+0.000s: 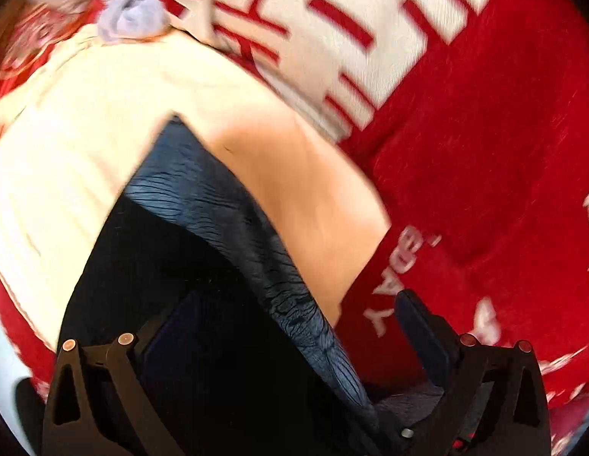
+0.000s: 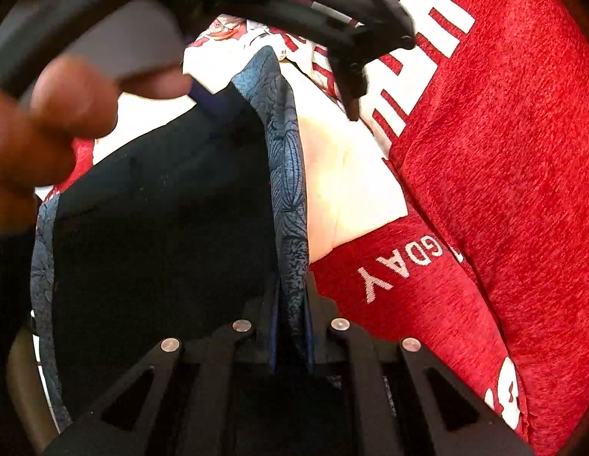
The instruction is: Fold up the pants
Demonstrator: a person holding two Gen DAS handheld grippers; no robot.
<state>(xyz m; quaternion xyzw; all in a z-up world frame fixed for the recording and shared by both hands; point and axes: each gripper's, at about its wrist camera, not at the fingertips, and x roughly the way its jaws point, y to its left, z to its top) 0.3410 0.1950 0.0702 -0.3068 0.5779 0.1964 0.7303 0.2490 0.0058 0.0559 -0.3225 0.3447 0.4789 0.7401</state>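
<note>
Your right gripper (image 2: 290, 315) had its jaws drawn nearly together, pinching the blue patterned hem of the pants (image 2: 161, 235); the edge ran straight out from between the fingers, and the dark body of the garment spread to the left of them. Your left gripper (image 1: 294, 326) had its jaws spread wide, and the same patterned edge of the pants (image 1: 233, 205) passed between them, lying close to the left finger and apart from the right finger (image 1: 423, 326); you could not tell whether either pad touched cloth. Beyond both sets of jaws lay a red blanket (image 2: 503, 159) with white lettering and a cream patch. In the right wrist view, your left hand (image 2: 54, 114) was blurred at upper left.
</note>
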